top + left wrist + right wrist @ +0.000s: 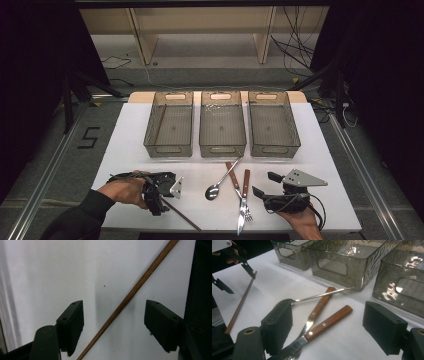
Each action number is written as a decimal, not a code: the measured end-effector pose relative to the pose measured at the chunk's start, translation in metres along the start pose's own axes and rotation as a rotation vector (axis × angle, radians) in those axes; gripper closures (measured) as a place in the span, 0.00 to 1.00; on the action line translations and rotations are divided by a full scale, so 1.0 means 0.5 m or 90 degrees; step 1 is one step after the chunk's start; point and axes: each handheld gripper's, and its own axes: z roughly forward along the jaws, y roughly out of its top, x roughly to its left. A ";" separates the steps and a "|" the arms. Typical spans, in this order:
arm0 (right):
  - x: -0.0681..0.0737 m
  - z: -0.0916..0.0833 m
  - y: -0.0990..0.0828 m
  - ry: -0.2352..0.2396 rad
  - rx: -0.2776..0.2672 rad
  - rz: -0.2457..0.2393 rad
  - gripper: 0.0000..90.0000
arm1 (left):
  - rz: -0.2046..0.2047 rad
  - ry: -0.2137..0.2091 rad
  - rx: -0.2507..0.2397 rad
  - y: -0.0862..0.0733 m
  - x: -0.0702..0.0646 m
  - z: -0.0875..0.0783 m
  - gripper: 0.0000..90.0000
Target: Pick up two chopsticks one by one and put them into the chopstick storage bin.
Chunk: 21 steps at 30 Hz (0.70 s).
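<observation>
From the high view the whole layout is taken in: three smoky plastic bins, the left bin (168,125), the middle bin (222,124) and the right bin (273,123), are set side by side across the far part of the white table (125,150), and in front of them lie a spoon (220,184), a knife (234,192) and a fork (246,197), the knife and fork with wooden handles. A second brown stick is seen lying inside the left bin.

The left gripper (160,192) is held low over the near left part of the table, and a thin wooden chopstick (181,216) runs from under it toward the near edge.

What is hidden there by the hand is given by the left gripper view: the chopstick (130,295) lies flat on the white surface and crosses diagonally between the two black jaws, which are spread, with a clear gap to the stick on either side.

The right gripper (266,186) is held near the right front of the table, just beside the fork. In the right gripper view its jaws are spread wide with nothing between the pads; beyond them the spoon (312,299) is seen crossing over the knife handle (320,305), with its handle tip against the middle bin (347,262).
</observation>
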 end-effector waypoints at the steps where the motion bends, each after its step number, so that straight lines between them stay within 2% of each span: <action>1: 0.000 0.000 0.000 0.000 0.000 -0.001 0.27 | 0.002 -0.001 -0.002 0.001 -0.001 0.000 0.38; 9: 0.001 0.001 0.000 0.000 0.002 0.001 0.27 | 0.057 -0.014 0.023 0.011 -0.006 0.003 0.49; 13: 0.001 0.001 0.000 0.001 0.002 0.001 0.27 | 0.064 -0.020 0.022 0.014 -0.011 0.007 0.53; 14: 0.001 0.001 0.000 0.001 0.002 0.001 0.27 | 0.079 -0.021 0.031 0.015 -0.009 0.005 0.55; 21: 0.000 0.001 0.000 0.001 0.001 0.001 0.27 | 0.090 -0.035 0.030 0.015 -0.004 0.011 0.64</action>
